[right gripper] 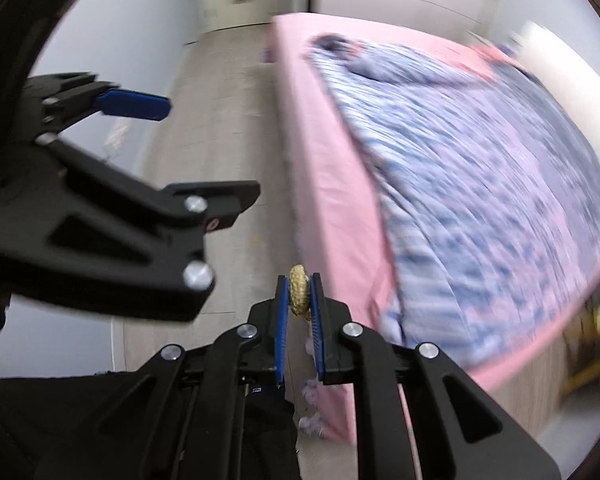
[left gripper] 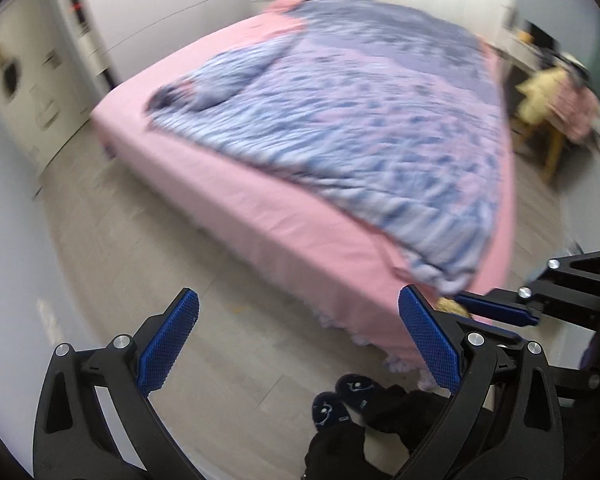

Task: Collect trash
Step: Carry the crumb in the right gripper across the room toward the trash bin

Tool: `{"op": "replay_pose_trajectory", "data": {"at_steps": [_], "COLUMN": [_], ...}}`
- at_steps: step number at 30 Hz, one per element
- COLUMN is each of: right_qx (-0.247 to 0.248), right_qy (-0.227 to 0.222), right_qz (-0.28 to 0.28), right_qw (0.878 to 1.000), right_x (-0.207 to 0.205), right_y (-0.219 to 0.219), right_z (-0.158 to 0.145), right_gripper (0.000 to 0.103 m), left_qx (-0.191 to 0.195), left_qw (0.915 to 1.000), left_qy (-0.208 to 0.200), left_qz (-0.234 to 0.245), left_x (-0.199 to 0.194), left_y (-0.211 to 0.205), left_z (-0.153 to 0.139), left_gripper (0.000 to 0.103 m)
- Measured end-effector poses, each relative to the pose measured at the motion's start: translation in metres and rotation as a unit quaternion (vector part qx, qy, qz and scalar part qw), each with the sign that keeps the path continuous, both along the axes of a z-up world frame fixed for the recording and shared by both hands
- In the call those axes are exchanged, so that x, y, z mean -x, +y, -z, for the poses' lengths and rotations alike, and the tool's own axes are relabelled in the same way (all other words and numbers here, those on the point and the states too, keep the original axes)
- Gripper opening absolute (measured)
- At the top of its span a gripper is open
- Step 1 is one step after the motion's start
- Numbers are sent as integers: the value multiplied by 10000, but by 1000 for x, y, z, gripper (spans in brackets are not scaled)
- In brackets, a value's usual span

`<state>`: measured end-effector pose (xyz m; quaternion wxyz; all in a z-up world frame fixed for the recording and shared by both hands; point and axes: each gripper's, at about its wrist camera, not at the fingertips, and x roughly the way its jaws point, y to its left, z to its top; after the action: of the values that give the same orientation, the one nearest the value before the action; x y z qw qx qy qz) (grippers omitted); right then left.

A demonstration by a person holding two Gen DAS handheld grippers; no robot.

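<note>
Filling most of both blurred views is a bed [left gripper: 284, 216] with a pink sheet, set on a pale wood-look floor [left gripper: 148, 232]. A rumpled blue and lilac patterned quilt [left gripper: 360, 128] covers much of the mattress and hangs over its near corner. White wardrobe doors [left gripper: 172, 4] stand behind the bed, and a yellow chair [left gripper: 540, 120] heaped with clothes sits at its far side. Near the bottom of the left wrist view, a person's feet in dark blue slippers [left gripper: 340, 396] with printed faces stand on the floor by the bed's corner. The left gripper [left gripper: 296, 344] hangs over the floor with its blue pads wide apart and nothing between them. The right gripper [right gripper: 299, 312], just beside it near the bed's corner, has its jaws pressed together on a peanut shell [right gripper: 299, 290], a small tan ridged piece of trash held at the fingertips, above the floor.
</note>
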<state>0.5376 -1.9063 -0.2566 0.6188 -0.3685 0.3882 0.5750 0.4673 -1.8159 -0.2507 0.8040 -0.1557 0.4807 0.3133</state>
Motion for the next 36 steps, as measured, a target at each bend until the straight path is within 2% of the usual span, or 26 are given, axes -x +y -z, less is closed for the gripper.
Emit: {"op": "replay_pose_trajectory", "data": {"at_steps": [2, 3, 5, 8, 9, 12, 13, 15, 18, 20, 24, 28, 31, 36], "right_qx": [14, 36, 75, 135, 149, 135, 118, 64, -57, -93, -157, -89, -65, -148], "right_qy": [5, -3, -7, -71, -97, -74, -67, -67, -67, -82, -192, -351, -467, -546], "right_qz": [423, 797, 1139, 1763, 2086, 2800, 2946, 3287, 3778, 3937, 4364, 4769, 5074, 5638], "right_qw": [9991, 9968, 9935, 9842, 9778, 9599, 9555, 9444, 9258, 9192, 8994, 8782, 8604, 8239], "right_x": [-7, -13, -21, -35, -45, -67, -72, -88, -117, -131, -163, -191, -207, -232], "right_y": [-14, -30, -47, -84, -103, -146, -157, -185, -236, -260, -332, -408, -454, -513], "right_z": [-1, -1, -1, -3, -4, -5, -6, -7, -4, -3, -9, -14, -21, -27], "right_gripper": [12, 12, 12, 12, 12, 12, 12, 12, 12, 12, 12, 12, 12, 12], "left_qx": [82, 126, 129, 184, 186, 112, 55, 27, -111, -136, 110, 288, 276, 159], "left_qw": [9989, 9971, 9926, 9813, 9785, 9627, 9550, 9456, 9266, 9210, 9152, 9054, 8897, 8543], "left_qy": [-72, -100, -97, -116, -117, -117, -110, -113, -108, -57, -38, -69, -70, -82], "left_qz": [460, 746, 1200, 1915, 2051, 2700, 2963, 3251, 3757, 3892, 4029, 4235, 4556, 5195], "left_x": [-17, -28, -45, -78, -87, -120, -135, -153, -188, -208, -251, -293, -319, -354], "left_y": [-19, -31, -49, -82, -91, -131, -151, -177, -233, -262, -324, -385, -431, -498], "left_z": [-1, -1, -1, -2, -1, -3, -4, -5, -3, -2, 0, 1, -5, -16], "left_gripper": [97, 97, 97, 97, 97, 97, 97, 97, 97, 97, 97, 97, 97, 97]}}
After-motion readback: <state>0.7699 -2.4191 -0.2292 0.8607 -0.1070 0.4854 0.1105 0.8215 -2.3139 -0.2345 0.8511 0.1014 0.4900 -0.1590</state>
